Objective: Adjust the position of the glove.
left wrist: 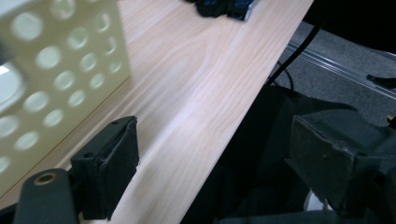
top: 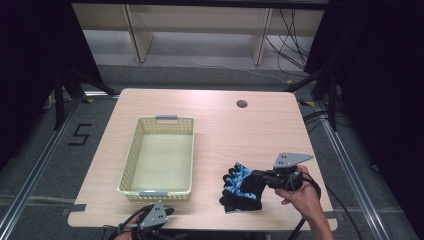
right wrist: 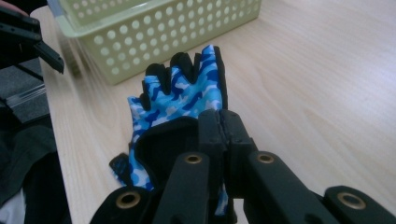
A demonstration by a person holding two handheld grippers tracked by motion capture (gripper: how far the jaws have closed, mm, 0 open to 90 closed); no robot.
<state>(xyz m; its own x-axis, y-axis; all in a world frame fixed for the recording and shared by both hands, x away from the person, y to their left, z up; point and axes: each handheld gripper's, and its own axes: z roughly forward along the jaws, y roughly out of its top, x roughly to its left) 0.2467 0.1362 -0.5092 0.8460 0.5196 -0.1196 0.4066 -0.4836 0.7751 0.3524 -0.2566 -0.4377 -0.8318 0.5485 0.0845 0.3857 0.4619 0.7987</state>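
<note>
A blue camouflage glove with black fingertips [top: 239, 181] [right wrist: 182, 93] is at the table's front right, its fingers pointing toward the basket. My right gripper [top: 256, 177] [right wrist: 223, 123] is shut on the glove's black cuff and holds that end slightly lifted. A second dark glove piece [top: 240, 203] lies just beneath it. My left gripper [top: 169, 212] [left wrist: 210, 154] hovers at the table's front edge, below the basket's near wall. Its jaws are open with nothing between them. The glove [left wrist: 224, 7] also appears far off at the top of the left gripper view.
A pale yellow perforated basket [top: 131, 150] [right wrist: 154, 32] [left wrist: 60, 70] stands left of centre, with nothing inside as far as I see. The wooden table [top: 225, 130] has a cable hole [top: 242, 104] at the back. Dark floor and cables surround it.
</note>
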